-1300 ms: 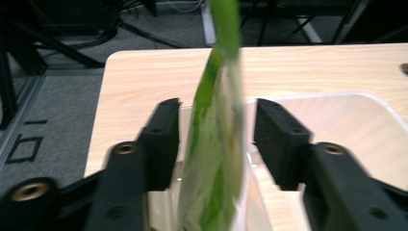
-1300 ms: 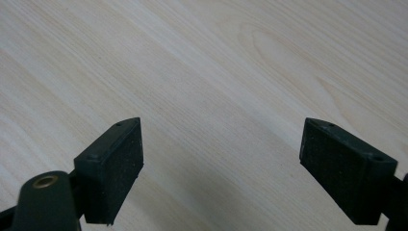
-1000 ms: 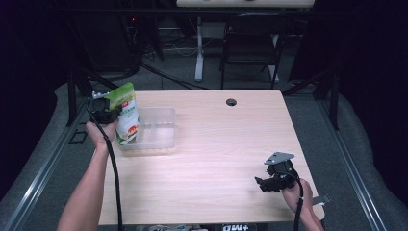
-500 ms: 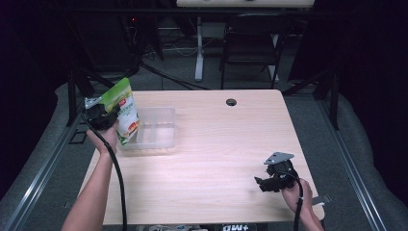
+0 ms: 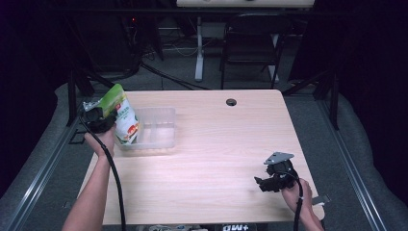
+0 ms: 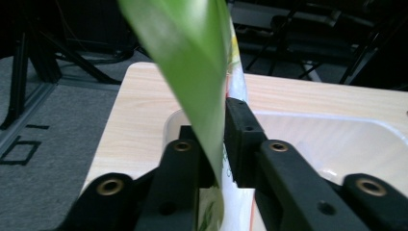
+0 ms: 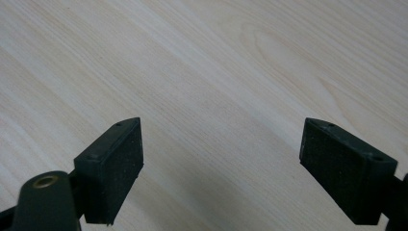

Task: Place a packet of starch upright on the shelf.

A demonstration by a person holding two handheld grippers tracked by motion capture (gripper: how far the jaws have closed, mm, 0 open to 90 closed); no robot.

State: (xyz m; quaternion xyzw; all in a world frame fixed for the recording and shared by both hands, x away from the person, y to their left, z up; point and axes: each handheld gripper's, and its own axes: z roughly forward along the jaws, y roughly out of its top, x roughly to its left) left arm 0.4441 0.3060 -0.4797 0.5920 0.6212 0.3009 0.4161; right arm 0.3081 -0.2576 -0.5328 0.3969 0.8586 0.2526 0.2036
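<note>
While my left claw (image 5: 103, 117) has just been easing its jaws apart, the green-topped snack pouch (image 5: 122, 118) sits between them, tilted over the clear plastic tray (image 5: 161, 130) at the surface's (image 5: 211, 163) left edge; my right claw (image 5: 262, 183) rests wide open, holding nothing.

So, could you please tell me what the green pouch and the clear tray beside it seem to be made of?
The green pouch looks like thin flexible plastic film with a printed, slightly glossy face: its top bends and folds. The clear tray looks like rigid see-through plastic, probably moulded: the wooden table shows through its walls, and its rim catches highlights.
</note>
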